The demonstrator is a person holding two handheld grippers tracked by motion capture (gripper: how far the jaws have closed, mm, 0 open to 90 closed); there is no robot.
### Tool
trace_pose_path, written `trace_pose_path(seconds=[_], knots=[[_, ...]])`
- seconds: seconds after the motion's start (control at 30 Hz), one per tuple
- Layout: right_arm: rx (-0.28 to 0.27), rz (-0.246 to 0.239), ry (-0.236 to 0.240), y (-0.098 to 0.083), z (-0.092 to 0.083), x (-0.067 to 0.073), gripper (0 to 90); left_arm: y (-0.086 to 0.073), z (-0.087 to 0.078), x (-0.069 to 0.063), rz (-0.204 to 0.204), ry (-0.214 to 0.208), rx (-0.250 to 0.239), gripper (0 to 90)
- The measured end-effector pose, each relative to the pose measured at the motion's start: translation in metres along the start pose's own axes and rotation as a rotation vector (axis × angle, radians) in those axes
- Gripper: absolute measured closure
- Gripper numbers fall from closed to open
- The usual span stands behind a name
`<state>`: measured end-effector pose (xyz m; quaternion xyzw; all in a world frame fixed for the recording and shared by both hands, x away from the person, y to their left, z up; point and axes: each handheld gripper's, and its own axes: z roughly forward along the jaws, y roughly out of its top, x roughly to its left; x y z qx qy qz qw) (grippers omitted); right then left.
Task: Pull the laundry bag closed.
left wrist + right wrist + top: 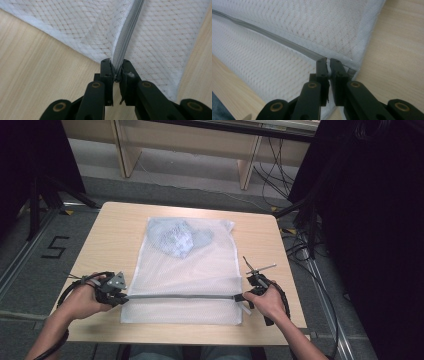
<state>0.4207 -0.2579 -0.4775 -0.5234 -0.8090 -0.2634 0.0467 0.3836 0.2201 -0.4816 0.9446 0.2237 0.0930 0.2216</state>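
Note:
A white mesh laundry bag (pixel 186 270) lies flat on the wooden table (pixel 111 235), with a pale blue garment (pixel 181 238) inside its far end. A grey zipper (pixel 180 296) runs across the bag near its front. My left gripper (pixel 123 298) is shut on the zipper's left end; in the left gripper view the zipper (pixel 127 32) runs straight into the shut gripper (pixel 117 68) over the mesh (pixel 82 27). My right gripper (pixel 240 297) is shut on the zipper's right end. In the right gripper view it (pixel 328 61) pinches the zipper (pixel 274 37) at the bag's hem (pixel 367 40).
Bare table shows left and right of the bag, with a narrow strip in front of it. Beyond the table stand wooden furniture legs (pixel 125 150). Black stand legs (pixel 45 195) are at the left, cables (pixel 300 245) and dark drapes at the right.

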Motion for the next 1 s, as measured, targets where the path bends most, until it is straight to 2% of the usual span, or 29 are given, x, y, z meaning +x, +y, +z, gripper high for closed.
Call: trace_pose_path(seconds=[0.03, 0.07, 0.1, 0.13, 0.23, 0.27, 0.3, 0.37, 0.4, 0.47, 0.5, 0.53, 0.57, 0.6, 0.63, 0.67, 0.7, 0.77, 0.8, 0.83, 0.87, 0.9, 0.93, 0.97, 1.0], knots=[[-0.019, -0.011, 0.002, 0.000, -0.001, 0.000, 85.0, 0.000, 0.000, 0.000, -0.002, 0.003, 0.003, 81.1], [-0.027, -0.006, -0.010, 0.000, -0.002, 0.001, 83.9, -0.001, 0.000, 0.002, 0.023, 0.012, 0.007, 81.0], [-0.018, 0.012, -0.010, 0.000, -0.004, 0.001, 82.4, -0.002, 0.001, 0.001, 0.001, 0.007, 0.004, 80.7], [-0.050, -0.022, 0.014, 0.000, -0.003, -0.001, 81.4, -0.002, 0.001, 0.001, 0.005, 0.004, 0.010, 80.4], [-0.084, -0.041, 0.023, 0.000, -0.006, -0.001, 76.4, -0.002, 0.003, -0.001, 0.005, 0.001, 0.022, 78.2], [-0.088, -0.033, 0.017, -0.001, -0.007, 0.000, 75.1, -0.001, 0.004, -0.001, 0.013, 0.004, 0.018, 77.3], [-0.097, -0.043, 0.029, -0.001, -0.007, -0.001, 73.7, -0.002, 0.005, -0.002, 0.008, 0.000, 0.020, 76.2], [-0.128, -0.056, 0.016, -0.001, -0.008, -0.001, 70.5, -0.002, 0.004, -0.002, 0.004, 0.004, 0.017, 73.3], [-0.137, -0.066, 0.025, -0.001, -0.009, -0.002, 69.6, -0.002, 0.003, -0.001, 0.010, 0.004, 0.026, 71.5], [-0.158, -0.078, 0.041, -0.001, -0.010, -0.003, 67.8, -0.003, 0.003, -0.003, -0.029, 0.007, -0.002, 67.0], [-0.177, -0.073, 0.025, -0.002, -0.010, -0.003, 67.4, -0.003, 0.002, -0.003, -0.031, 0.010, -0.003, 63.9], [-0.171, -0.075, 0.030, -0.002, -0.012, -0.003, 66.9, -0.004, 0.002, -0.003, -0.046, 0.012, -0.014, 60.3], [-0.173, -0.074, 0.026, -0.002, -0.013, -0.004, 66.5, -0.004, -0.001, -0.003, -0.041, 0.005, 0.001, 57.2], [-0.225, -0.069, 0.036, -0.003, -0.010, -0.003, 66.0, -0.004, -0.001, -0.005, -0.054, 0.012, -0.008, 53.6], [-0.202, -0.077, 0.029, -0.003, -0.012, -0.003, 65.5, -0.004, -0.002, -0.007, -0.073, 0.015, -0.025, 50.1], [-0.177, -0.089, 0.037, -0.003, -0.014, -0.004, 65.2, -0.003, -0.003, -0.007, -0.073, 0.012, -0.024, 46.7], [-0.192, -0.085, 0.031, -0.004, -0.013, -0.003, 64.6, -0.003, -0.004, -0.009, -0.077, 0.023, -0.045, 43.4], [-0.210, -0.096, 0.022, -0.004, -0.013, -0.002, 63.6, -0.003, -0.005, -0.014, -0.111, 0.035, -0.075, 37.6], [-0.233, -0.098, 0.028, -0.005, -0.012, -0.001, 63.2, -0.003, -0.007, -0.014, -0.089, 0.043, -0.077, 35.5], [-0.209, -0.107, 0.030, -0.005, -0.014, -0.001, 63.1, -0.005, -0.007, -0.017, -0.124, 0.054, -0.103, 34.3], [-0.209, -0.108, 0.024, -0.005, -0.015, -0.001, 62.8, -0.007, -0.007, -0.021, -0.161, 0.065, -0.132, 34.0], [-0.219, -0.106, 0.005, -0.006, -0.015, -0.001, 62.5, -0.008, -0.007, -0.023, -0.175, 0.065, -0.138, 34.0], [-0.212, -0.109, 0.024, -0.006, -0.015, -0.001, 62.4, -0.010, -0.006, -0.027, -0.188, 0.068, -0.157, 34.0], [-0.213, -0.111, 0.021, -0.006, -0.016, -0.002, 62.3, -0.012, -0.003, -0.031, -0.201, 0.084, -0.179, 34.1], [-0.210, -0.077, 0.023, -0.007, -0.016, 0.000, 62.3, -0.012, -0.003, -0.032, -0.193, 0.074, -0.156, 34.5]])
